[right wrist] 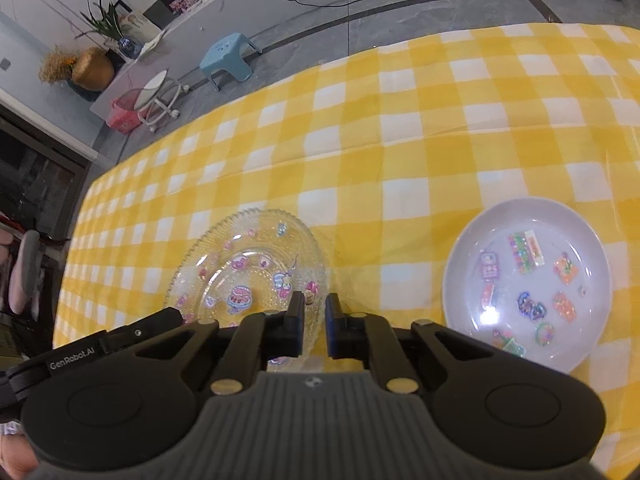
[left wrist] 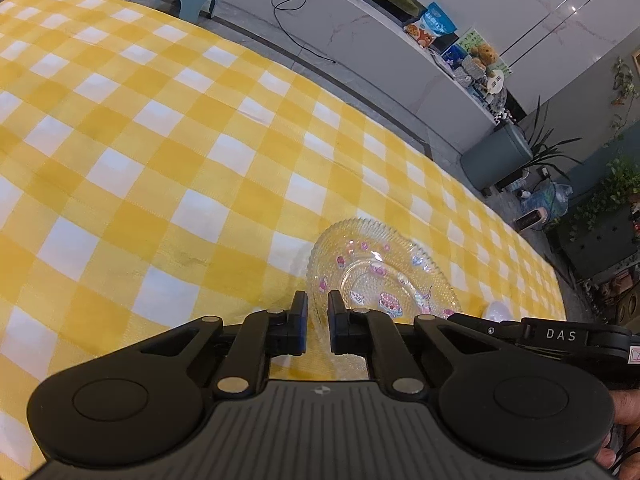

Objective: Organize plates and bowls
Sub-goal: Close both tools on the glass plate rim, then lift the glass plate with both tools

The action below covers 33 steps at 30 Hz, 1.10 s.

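My fingers (left wrist: pixel 298 312) on both grippers pinch the glass plate (right wrist: pixel 248 272) rim at 9 and 3 o'clock, nearly shut; slick beaded glass could slip or tilt onto the white plate (right wrist: pixel 528 280).

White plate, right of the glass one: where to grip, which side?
Take the white plate by its raised rim, at the near edge. It lies flat on the cloth, so only the upturned lip offers a pinch: one finger over, one under. The right gripper, now at the glass plate, is closest.
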Each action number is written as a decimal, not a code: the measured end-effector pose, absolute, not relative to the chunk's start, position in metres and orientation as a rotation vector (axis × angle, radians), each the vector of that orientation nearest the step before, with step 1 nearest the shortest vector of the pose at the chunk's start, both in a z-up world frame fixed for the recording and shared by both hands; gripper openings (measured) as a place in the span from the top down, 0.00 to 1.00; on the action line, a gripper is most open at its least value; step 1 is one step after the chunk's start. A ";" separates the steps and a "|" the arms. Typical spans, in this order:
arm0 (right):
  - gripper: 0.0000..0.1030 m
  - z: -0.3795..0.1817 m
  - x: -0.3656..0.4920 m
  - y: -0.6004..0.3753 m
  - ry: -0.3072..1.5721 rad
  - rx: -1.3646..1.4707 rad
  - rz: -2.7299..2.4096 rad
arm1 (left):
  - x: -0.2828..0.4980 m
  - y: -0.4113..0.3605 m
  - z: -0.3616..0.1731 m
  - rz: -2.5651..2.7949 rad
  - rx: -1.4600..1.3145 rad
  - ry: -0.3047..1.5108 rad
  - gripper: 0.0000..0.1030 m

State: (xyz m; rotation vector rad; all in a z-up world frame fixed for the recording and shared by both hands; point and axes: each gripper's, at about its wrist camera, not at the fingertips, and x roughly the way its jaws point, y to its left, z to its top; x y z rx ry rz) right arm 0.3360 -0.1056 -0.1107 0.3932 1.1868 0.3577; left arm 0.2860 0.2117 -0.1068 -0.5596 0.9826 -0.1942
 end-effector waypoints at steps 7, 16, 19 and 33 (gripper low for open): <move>0.92 -0.097 0.326 -0.115 1.178 0.402 0.351 | 0.281 0.203 -0.098 -0.221 -0.545 0.971 0.90; 0.93 -0.078 0.305 -0.137 1.161 0.440 0.343 | 0.269 0.184 -0.080 -0.243 -0.509 0.966 0.90; 0.93 -0.072 0.296 -0.147 1.157 0.449 0.339 | 0.264 0.176 -0.074 -0.247 -0.510 0.970 0.90; 0.93 -0.018 0.231 -0.229 1.078 0.514 0.281 | 0.231 0.103 -0.025 -0.317 -0.450 0.941 0.90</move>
